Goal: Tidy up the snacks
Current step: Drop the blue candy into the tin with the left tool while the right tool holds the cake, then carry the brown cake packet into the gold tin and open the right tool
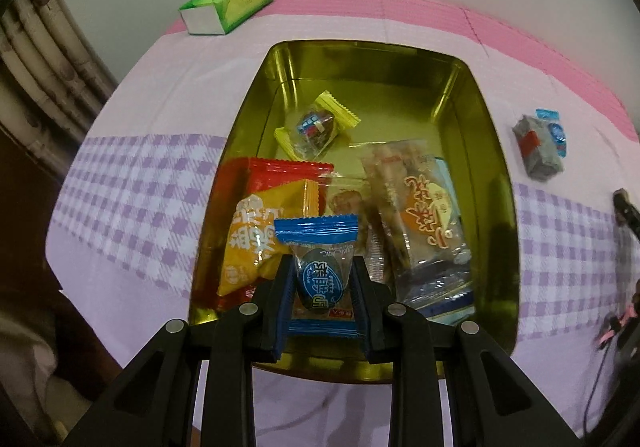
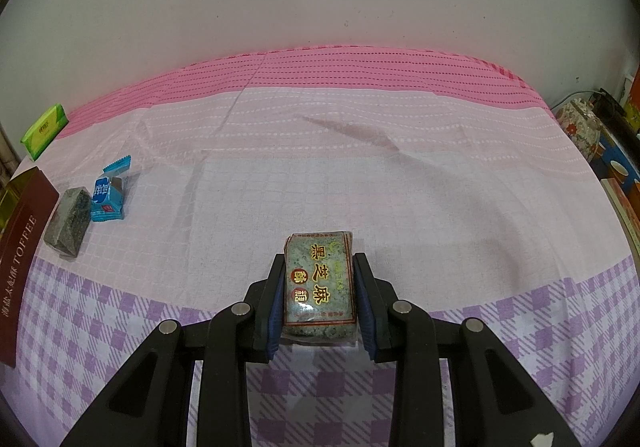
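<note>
Closest to the left camera, a blue-wrapped candy [image 1: 320, 279] sits pinched between the blue-padded fingers of the left tool [image 1: 320, 283], which is closed on it and holds it over the near end of an open gold tin [image 1: 496, 207]. Inside the tin, a yellow snack bag [image 1: 256, 243] lies on a red packet [image 1: 260, 175] at the near left. A clear pack of long biscuits [image 1: 416, 207] lies along the right side. A yellow-edged clear candy [image 1: 316, 127] rests alone toward the far end. The tin stands on a table covered with a cloth [image 1: 140, 183] banded in pink, pale lilac and purple check. A green tissue pack [image 1: 228, 3] lies at the far left corner by the wall.

To the right of the tin, well apart from it, a grey sesame bar [image 1: 536, 147] lies on the cloth with a second blue candy [image 1: 556, 131] touching its far side.

The right tool [image 2: 320, 295] is closed around a black sesame brittle bar [image 2: 320, 283] with gold characters on its wrapper, held label up. Whether the bar rests on the cloth or hangs just above it cannot be told. Both tools point forward toward the wall, tilted slightly down.

From the right camera, the tin's dark red outer wall [image 2: 24, 247], lettered TOFFEE, stands at the far left edge. A floral jar [image 2: 580, 127] and some boxes crowd the table's far right edge.
</note>
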### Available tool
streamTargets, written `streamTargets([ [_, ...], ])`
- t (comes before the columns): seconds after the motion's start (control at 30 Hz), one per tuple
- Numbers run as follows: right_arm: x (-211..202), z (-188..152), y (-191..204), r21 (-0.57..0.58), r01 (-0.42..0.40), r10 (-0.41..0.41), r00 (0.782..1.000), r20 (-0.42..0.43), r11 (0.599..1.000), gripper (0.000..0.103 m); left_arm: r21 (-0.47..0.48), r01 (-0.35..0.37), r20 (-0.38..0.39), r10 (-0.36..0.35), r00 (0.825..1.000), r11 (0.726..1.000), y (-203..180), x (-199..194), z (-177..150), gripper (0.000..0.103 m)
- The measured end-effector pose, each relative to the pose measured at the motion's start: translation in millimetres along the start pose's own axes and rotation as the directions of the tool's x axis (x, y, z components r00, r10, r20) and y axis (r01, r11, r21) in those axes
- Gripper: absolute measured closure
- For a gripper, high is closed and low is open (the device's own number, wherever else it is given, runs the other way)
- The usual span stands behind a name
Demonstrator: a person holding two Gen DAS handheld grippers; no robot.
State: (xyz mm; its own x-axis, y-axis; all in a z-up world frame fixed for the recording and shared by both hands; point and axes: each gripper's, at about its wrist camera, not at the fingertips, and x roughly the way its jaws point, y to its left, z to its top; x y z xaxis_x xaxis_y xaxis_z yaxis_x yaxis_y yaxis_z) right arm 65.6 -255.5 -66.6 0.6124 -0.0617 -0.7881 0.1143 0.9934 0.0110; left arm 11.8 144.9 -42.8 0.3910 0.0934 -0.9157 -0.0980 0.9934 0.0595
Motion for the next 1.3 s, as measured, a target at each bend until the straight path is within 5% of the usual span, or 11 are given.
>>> streamTargets([
  [0.63, -1, 0, 0, -0.003, 0.004, -0.004, 1.0, -0.001, 1.0, 0.073, 0.024, -0.021, 0.007, 0.021, 1.0, 1.0, -2, -3, -1, 0.072],
  [1.3, 0, 0, 1, -0.008, 0.01, -0.01, 1.0, -0.002, 1.0, 0.073, 0.037, -0.044, 0.152, 0.038, 0.988, 0.998, 0, -25, 0, 0.057],
])
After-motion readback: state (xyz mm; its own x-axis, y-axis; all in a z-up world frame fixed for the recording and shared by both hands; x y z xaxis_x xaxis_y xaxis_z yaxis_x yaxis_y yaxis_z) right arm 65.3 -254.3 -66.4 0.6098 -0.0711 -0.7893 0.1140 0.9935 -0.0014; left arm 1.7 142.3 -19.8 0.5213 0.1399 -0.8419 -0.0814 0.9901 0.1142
